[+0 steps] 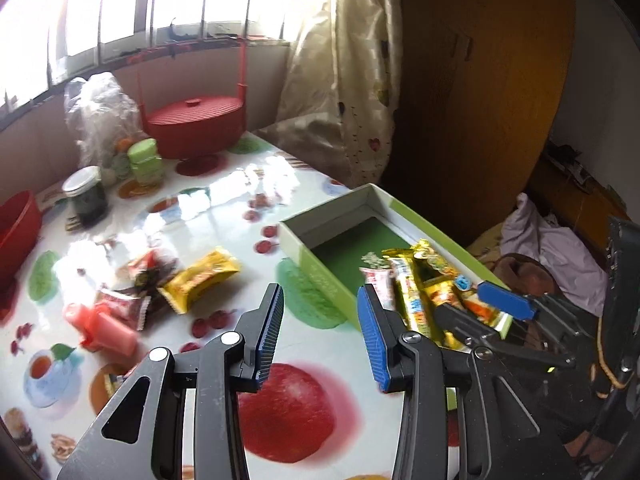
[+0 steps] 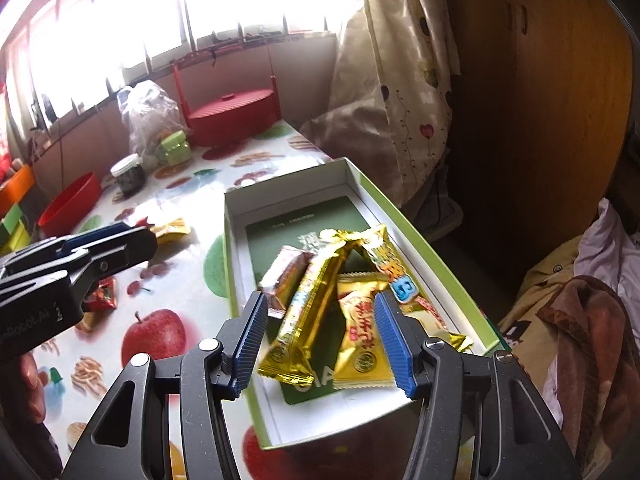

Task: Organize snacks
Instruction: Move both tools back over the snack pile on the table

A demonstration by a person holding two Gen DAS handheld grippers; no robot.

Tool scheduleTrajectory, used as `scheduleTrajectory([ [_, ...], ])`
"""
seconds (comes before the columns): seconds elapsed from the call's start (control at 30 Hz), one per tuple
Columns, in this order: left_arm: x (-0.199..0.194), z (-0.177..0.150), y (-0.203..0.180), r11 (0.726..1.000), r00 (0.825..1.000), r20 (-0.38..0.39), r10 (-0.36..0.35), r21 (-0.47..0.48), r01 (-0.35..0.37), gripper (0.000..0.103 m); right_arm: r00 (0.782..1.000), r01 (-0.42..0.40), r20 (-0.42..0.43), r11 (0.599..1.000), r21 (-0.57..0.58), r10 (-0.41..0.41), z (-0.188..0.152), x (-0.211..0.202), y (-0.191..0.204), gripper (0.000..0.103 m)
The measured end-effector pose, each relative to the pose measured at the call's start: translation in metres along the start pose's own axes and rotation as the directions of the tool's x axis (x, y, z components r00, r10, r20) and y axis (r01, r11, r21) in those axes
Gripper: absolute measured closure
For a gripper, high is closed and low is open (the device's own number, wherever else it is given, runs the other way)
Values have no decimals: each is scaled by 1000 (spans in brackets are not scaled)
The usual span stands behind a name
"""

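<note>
Right gripper [image 2: 320,344] jaws apart, empty, above gold foil snack packets [image 2: 304,320] in green-rimmed cardboard box [image 2: 404,216]. Left gripper [image 1: 320,336] half-open, empty, over fruit-print tablecloth [image 1: 224,208].

Fruit-print table [image 1: 304,408] carries green box [image 1: 320,276] at right, loose snack packets [image 1: 200,280] at left, red bowl [image 1: 18,228], jar [image 1: 86,196], red lidded basket [image 1: 196,124] far.

At the far end of your fruit-print surface [image 1: 224,200] sits a red lidded basket [image 1: 196,120], with a clear plastic bag [image 1: 96,108], a green-lidded jar [image 1: 145,162] and a dark jar [image 1: 86,196] nearby. A red bowl [image 2: 72,206] rests at the left, and a curtain [image 1: 344,80] hangs behind.
</note>
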State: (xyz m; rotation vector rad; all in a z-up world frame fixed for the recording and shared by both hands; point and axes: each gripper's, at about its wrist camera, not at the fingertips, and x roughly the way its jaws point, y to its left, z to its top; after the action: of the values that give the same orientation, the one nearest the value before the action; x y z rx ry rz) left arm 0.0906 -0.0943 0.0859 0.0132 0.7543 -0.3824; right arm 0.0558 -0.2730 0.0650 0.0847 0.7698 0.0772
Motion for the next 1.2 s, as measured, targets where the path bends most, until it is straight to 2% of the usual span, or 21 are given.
scheduleTrajectory([
  [0.37, -15, -8, 30, 998, 998, 11, 58, -39, -57, 63, 998, -61, 21, 997, -36, 62, 9, 3, 28, 48],
  [0.83, -27, -18, 66, 989, 994, 12, 108, -106, -106, 63, 991, -130, 8, 986, -103, 132, 16, 16, 69, 47],
  [1.2, -43, -37, 124, 961, 983, -2, 183, -210, -180, 63, 978, -208, -33, 964, -165, 206, 22, 37, 111, 47],
])
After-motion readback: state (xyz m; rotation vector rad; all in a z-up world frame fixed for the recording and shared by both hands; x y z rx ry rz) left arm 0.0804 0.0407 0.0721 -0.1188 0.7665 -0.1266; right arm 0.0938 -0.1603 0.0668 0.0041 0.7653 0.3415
